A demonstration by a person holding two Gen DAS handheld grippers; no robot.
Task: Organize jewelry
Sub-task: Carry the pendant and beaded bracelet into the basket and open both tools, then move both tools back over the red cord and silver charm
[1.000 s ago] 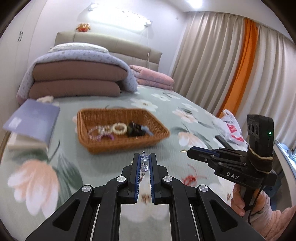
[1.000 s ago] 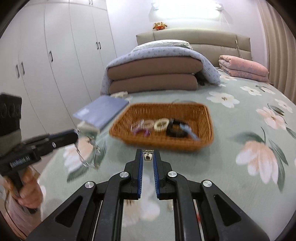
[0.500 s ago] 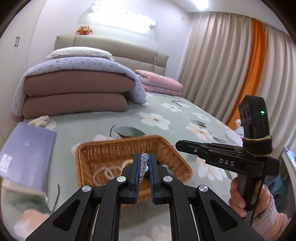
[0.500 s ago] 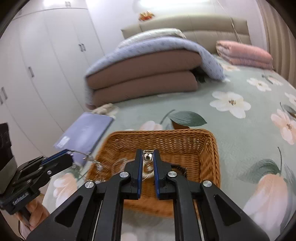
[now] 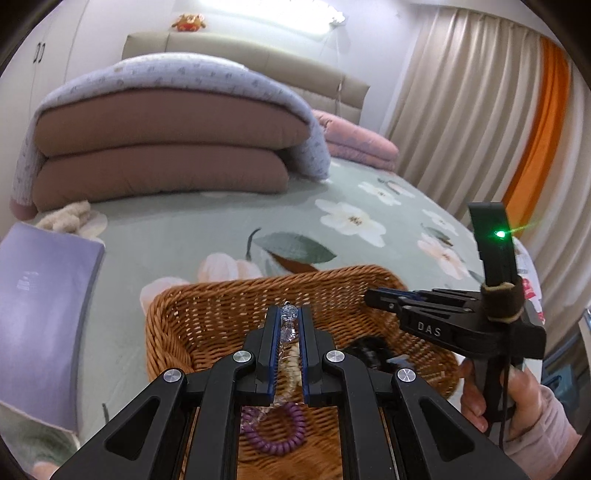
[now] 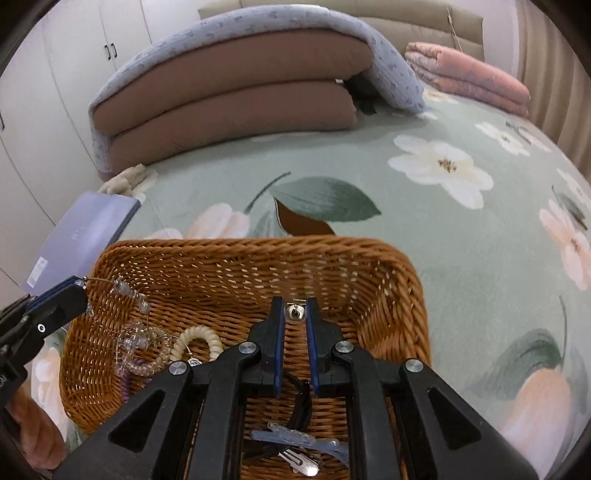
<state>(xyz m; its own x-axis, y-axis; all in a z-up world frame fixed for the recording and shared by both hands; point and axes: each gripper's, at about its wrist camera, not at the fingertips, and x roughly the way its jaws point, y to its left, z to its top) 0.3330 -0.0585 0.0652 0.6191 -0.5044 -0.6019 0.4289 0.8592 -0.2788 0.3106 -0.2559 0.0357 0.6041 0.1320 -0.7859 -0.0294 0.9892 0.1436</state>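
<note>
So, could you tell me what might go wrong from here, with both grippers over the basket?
The beaded necklace is pinched by the left gripper and its clasp by the right gripper. If they let go at different moments, it could snag. It could tangle with the coil ties below, or drape over the basket rim.

Brightness: both views are evenly and softly lit, colours clear.
Light source: a blown-out white wall lamp (image 5: 291, 16) above the headboard (image 5: 236, 62) in the left wrist view.
Glare: a green indicator light (image 5: 500, 233) flares into a short streak.
Shadows: faint and soft under the folded quilts (image 6: 236, 92) on the bed (image 6: 424, 229).
Distortion: strong fisheye bend, dark rounded corners; curtains (image 5: 465, 122) bow at the right edge.
Blur: slight smear on the basket (image 5: 229, 306) weave; near edges are softest.
</note>
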